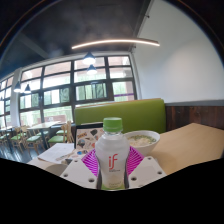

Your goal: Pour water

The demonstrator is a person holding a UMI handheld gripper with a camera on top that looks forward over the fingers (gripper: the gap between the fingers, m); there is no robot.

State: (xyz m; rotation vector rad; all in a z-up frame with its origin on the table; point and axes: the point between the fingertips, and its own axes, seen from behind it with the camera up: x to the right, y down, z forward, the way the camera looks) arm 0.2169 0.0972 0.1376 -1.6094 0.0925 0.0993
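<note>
Fingers [113, 170] of the gripper reach forward from the 6 o'clock side of the gripper view, and a clear plastic bottle [112, 155] with a green cap stands upright between them. Pink pads [92, 162] press against the bottle at its 9 o'clock and 3 o'clock sides, so the fingers are closed on it and grip it around its lower body. An orange mark shows on the bottle's label, facing the camera.

Just beyond the bottle, at about 1 o'clock from it, a white bowl [143, 140] sits on the pale wooden desk [190, 148], close to the bottle; whether they touch I cannot tell. At 10 o'clock from the bottle lies a printed card or booklet [86, 133], with a sheet of white paper [57, 152] near it at 9 o'clock. Behind the desk runs a green bench back [120, 111]. Farther off, large windows [60, 88] fill the wall, and a long ceiling light [115, 43] glows at 12 o'clock
</note>
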